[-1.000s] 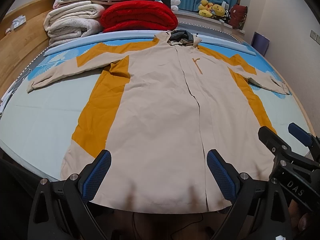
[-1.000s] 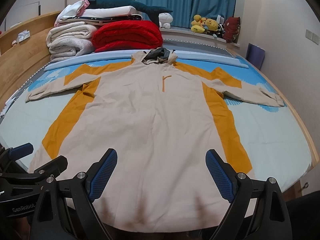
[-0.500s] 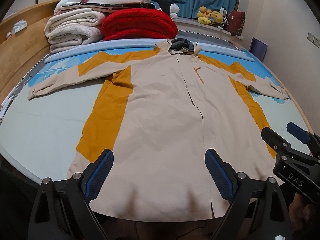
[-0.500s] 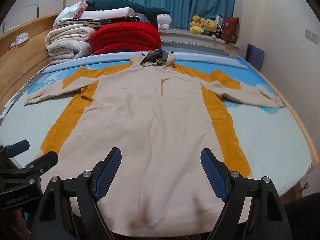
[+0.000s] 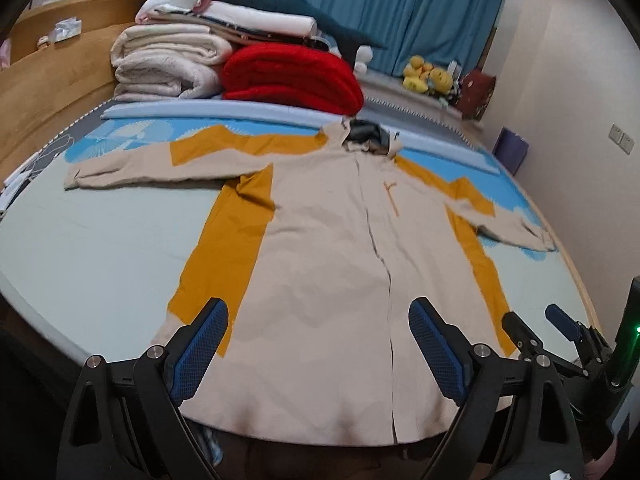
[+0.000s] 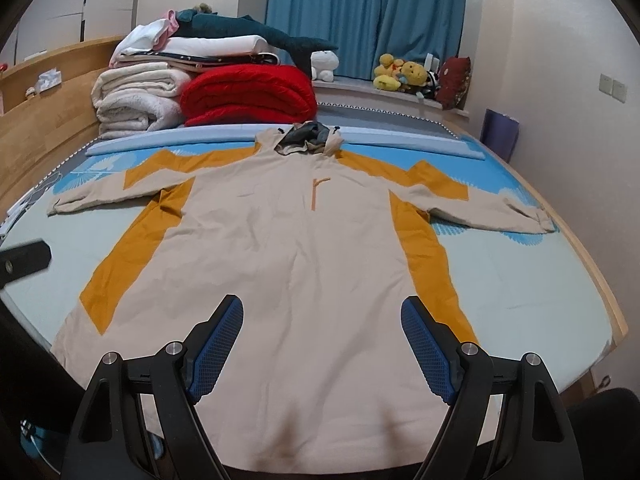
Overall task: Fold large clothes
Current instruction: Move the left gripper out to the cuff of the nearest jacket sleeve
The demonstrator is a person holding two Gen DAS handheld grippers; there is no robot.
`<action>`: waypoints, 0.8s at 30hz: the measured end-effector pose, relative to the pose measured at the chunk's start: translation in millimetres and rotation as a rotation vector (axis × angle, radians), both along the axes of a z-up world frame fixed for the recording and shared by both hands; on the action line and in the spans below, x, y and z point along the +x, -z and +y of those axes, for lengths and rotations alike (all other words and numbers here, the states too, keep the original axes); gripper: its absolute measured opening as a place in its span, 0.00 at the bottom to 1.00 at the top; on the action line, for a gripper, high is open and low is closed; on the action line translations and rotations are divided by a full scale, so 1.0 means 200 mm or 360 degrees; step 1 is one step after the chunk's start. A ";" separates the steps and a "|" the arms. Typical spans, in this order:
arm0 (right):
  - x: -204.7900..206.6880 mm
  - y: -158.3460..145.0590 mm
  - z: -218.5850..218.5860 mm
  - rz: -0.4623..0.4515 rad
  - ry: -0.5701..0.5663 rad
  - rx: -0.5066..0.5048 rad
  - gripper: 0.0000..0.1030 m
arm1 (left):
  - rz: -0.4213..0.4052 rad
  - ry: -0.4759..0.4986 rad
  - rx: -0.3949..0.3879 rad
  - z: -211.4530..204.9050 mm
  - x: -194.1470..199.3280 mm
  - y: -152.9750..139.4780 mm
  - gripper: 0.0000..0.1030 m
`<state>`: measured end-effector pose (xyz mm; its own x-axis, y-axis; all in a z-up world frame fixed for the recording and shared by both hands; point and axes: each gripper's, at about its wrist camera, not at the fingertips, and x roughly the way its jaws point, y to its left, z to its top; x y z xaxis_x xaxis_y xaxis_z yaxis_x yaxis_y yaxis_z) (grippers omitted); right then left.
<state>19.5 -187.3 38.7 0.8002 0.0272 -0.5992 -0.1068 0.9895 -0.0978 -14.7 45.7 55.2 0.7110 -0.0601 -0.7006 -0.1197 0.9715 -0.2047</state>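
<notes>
Both tools raised and backed off coat [image 5: 328, 264] hem since a second ago. Left tool [image 5: 318, 344] agape, empty; right tool [image 6: 322, 342] likewise. Folding unstarted.

A big red blanket [image 6: 248, 96] sits folded at the far end of the bed [image 6: 540, 292]. Just beside it is a pile of white blankets [image 6: 136, 100]. Yellow soft toys [image 6: 400, 74] sit by the blue curtains [image 6: 368, 12]. A purple bag [image 6: 500, 132] leans on the wall.
</notes>
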 end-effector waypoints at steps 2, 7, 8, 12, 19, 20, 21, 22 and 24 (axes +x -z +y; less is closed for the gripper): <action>0.00 -0.03 -0.01 0.0027 -0.0006 0.0017 0.75 | 0.0034 -0.0009 0.0017 0.00 0.04 0.03 0.85; 0.01 -0.22 -0.05 -0.0060 -0.0047 0.0101 0.75 | 0.0033 -0.0043 -0.0040 0.03 0.08 -0.01 0.71; 0.02 -0.28 -0.06 -0.0107 -0.0055 0.0113 0.75 | 0.0028 -0.0046 -0.0051 0.03 0.09 -0.02 0.69; 0.11 -0.41 -0.06 -0.0184 -0.0041 0.0082 0.74 | -0.0085 -0.0050 0.0078 0.00 0.11 -0.09 0.57; 0.39 -0.57 -0.06 -0.0205 -0.0059 0.0122 0.66 | -0.0062 -0.0021 0.0099 0.03 0.28 -0.19 0.35; 0.43 -0.59 -0.06 -0.0201 -0.0064 0.0129 0.66 | -0.0056 -0.0043 0.0094 0.05 0.31 -0.20 0.33; 0.47 -0.60 -0.05 -0.0202 -0.0066 0.0132 0.66 | -0.0054 -0.0059 0.0089 0.06 0.35 -0.21 0.29; 0.53 -0.62 -0.04 -0.0216 -0.0059 0.0125 0.66 | -0.0049 -0.0070 0.0081 0.08 0.37 -0.22 0.27; 0.61 -0.66 -0.03 -0.0247 -0.0055 0.0124 0.66 | -0.0050 -0.0099 0.0078 0.12 0.46 -0.24 0.25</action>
